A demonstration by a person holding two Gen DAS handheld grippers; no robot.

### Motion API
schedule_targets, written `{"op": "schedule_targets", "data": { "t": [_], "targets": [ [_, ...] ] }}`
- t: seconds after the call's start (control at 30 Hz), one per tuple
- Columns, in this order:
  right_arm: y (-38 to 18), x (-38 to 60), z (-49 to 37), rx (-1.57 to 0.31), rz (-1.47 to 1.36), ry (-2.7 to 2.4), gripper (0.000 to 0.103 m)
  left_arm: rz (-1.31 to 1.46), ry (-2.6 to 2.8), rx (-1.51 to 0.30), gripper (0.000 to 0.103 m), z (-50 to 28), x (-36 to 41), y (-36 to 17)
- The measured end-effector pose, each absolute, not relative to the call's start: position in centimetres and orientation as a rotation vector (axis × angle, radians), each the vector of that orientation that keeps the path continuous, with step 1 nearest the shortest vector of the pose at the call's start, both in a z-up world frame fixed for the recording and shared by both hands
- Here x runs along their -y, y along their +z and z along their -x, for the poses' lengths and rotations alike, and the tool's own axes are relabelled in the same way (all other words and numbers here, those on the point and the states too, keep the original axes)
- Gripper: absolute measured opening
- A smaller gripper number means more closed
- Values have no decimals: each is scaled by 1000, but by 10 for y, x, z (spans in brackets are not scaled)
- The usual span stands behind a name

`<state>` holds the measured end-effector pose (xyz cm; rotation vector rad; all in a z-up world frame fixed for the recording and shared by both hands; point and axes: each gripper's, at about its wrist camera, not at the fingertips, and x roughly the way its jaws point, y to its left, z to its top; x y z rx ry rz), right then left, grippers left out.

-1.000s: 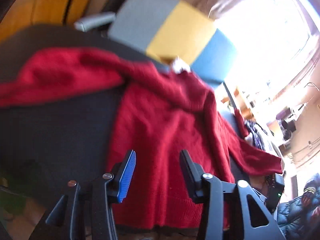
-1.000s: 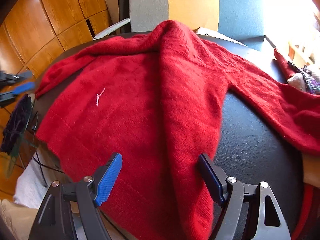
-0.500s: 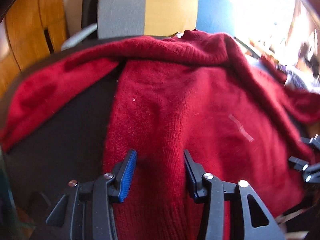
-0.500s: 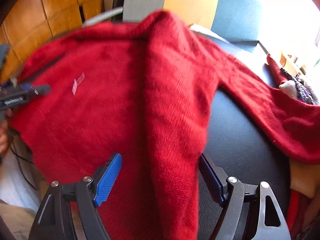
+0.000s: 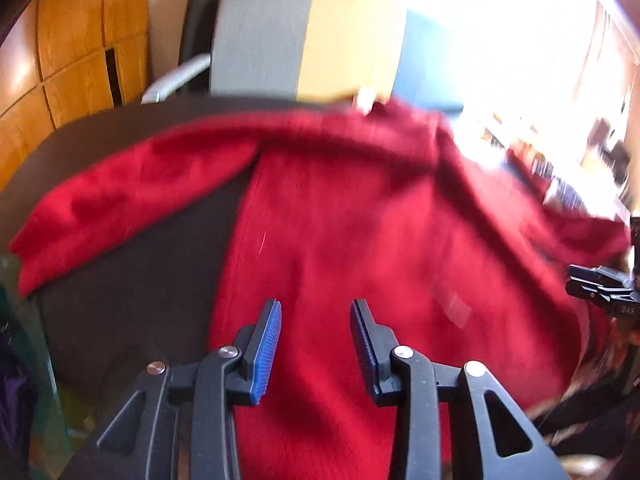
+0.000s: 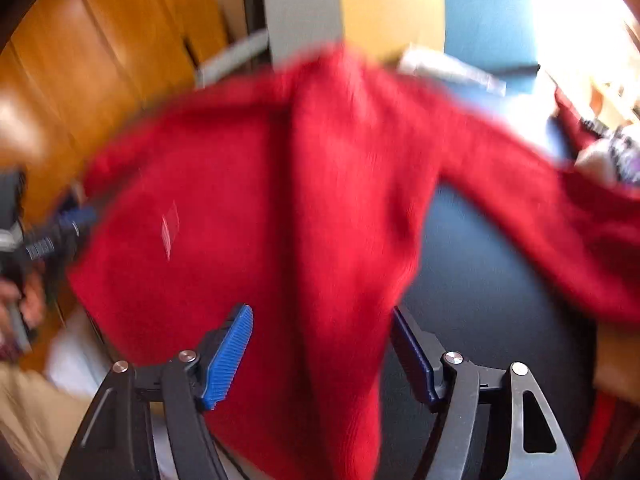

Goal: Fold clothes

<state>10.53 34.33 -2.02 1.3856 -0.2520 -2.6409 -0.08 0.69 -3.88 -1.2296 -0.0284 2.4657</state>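
Knitwear fills the left wrist view: the red sweater (image 5: 360, 240) lies spread on the dark table (image 5: 120, 280), its long axis running from the hem at 6 o'clock up to the collar near 12, one sleeve trailing off toward 9. The left gripper (image 5: 316, 340) hovers over the hem with its jaws partly apart and nothing between them (the frame is blurred, so contact with the knit cannot be told). The other gripper's tip shows at 3 o'clock, beside the sweater's far edge.

In the right wrist view the same sweater (image 6: 300, 220) stretches from 6 toward 12, a raised ridge of cloth running up its middle and a sleeve reaching out to 3. The right gripper (image 6: 320, 344) stands wide, the knit passing between its fingers but not pinched. Both grippers sit at the hem, the left nearer the sweater's left side edge, the right nearer its right one.
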Motion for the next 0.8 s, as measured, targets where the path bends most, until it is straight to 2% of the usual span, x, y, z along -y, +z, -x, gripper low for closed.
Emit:
{"op": "schedule_targets", "data": {
  "t": [0.07, 0.13, 0.23, 0.37, 0.43, 0.47, 0.6, 0.8],
  "targets": [
    [6, -366, -82, 350, -1248, -2778, 81, 1177, 2495, 59, 36, 26, -23, -31],
    [19, -384, -46, 363, -1181, -2904, 82, 1198, 2526, 46, 36, 55, -40, -38],
    [9, -391, 23, 214, -1301, -2979, 81, 1339, 2473, 56, 36, 92, -59, -65],
    [-25, -397, 90, 160, -1461, -2919, 70, 1492, 2459, 1, 36, 93, -55, -96],
    [-42, -398, 110, 195, -1505, -2880, 65, 1426, 2494, -39, 36, 79, -48, -94],
    [-51, -399, 119, 211, -1527, -2859, 64, 1413, 2504, -76, 36, 73, -46, -94],
    [-80, -391, 147, 71, -1588, -2855, 67, 1340, 2573, -144, 41, 49, -35, -95],
    [-87, -435, 164, 155, -1627, -3011, 66, 1327, 2614, -148, 41, 41, -35, -101]
  ]
}}
